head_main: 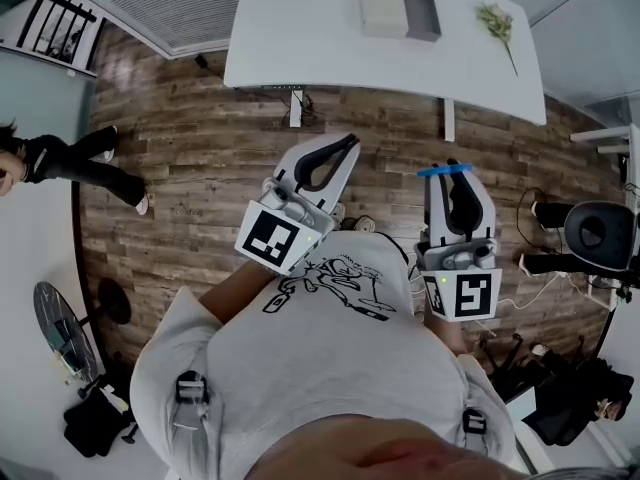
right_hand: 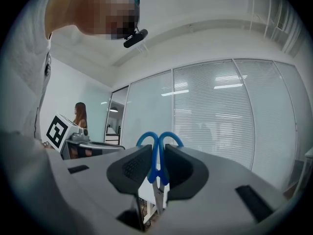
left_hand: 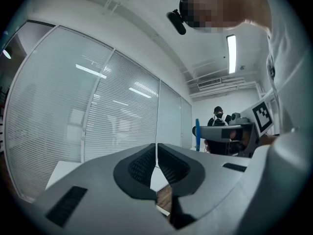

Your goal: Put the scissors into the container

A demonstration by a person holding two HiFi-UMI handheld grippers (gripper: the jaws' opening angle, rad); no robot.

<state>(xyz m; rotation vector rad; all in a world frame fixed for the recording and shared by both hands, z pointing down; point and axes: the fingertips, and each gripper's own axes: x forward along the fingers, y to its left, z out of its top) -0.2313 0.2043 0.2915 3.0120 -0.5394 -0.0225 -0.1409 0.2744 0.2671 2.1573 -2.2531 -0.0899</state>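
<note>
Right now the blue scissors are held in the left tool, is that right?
Not quite. The blue scissors are held in the right tool, not the left. The right gripper view shows its jaws pinching the handles. The left tool is shut with nothing in it.

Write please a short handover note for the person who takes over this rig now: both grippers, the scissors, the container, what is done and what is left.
Left gripper: shut, empty, held level in the air.
Right gripper: shut on the scissors; their blue handles stick out past its tips.
Container: on the white table ahead, beyond both grippers.
Done: the scissors are picked up.
Left: carry them over to the container and release them inside it.
</note>
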